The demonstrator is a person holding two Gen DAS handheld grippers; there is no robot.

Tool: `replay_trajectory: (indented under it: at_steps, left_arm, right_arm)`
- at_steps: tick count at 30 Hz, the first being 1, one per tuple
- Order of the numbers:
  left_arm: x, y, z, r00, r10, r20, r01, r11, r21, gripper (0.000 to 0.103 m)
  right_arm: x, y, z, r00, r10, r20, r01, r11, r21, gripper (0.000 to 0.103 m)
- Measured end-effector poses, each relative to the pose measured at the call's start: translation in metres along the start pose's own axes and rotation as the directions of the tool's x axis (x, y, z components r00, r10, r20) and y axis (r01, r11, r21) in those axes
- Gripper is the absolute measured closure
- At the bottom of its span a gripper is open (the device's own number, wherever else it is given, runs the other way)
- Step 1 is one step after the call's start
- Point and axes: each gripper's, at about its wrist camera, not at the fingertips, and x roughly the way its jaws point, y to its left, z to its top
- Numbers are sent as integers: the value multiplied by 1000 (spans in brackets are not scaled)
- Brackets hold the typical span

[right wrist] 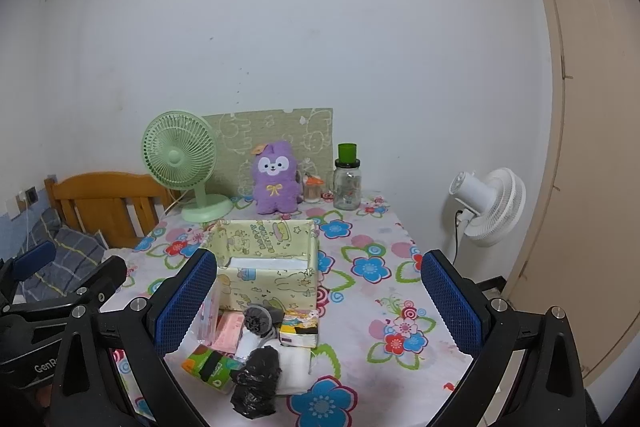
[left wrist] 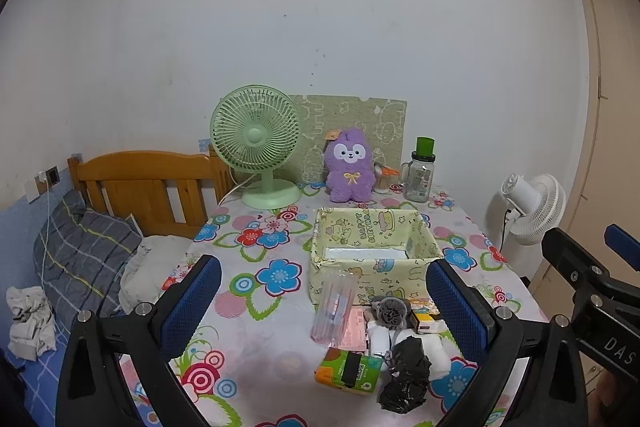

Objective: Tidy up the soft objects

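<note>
Both the left gripper and right gripper hover wide apart, empty. On the flowered surface, a near pile of what look like tissue packs and a black bag waits beside the yellow box; sorting seems barely begun.

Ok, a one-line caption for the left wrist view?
Open left gripper above small items piled before a yellow box on a floral table; purple plush and green fan behind.
</note>
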Motion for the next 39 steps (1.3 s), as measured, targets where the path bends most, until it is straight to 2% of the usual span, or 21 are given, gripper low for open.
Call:
replay_trajectory:
  at_steps: [39]
  left_arm:
    - [2,-8,2,1000,7,17,-8,1000,14,0]
  right_arm:
    - [3,-10,1,1000,-6,-2,6,1000,19,0]
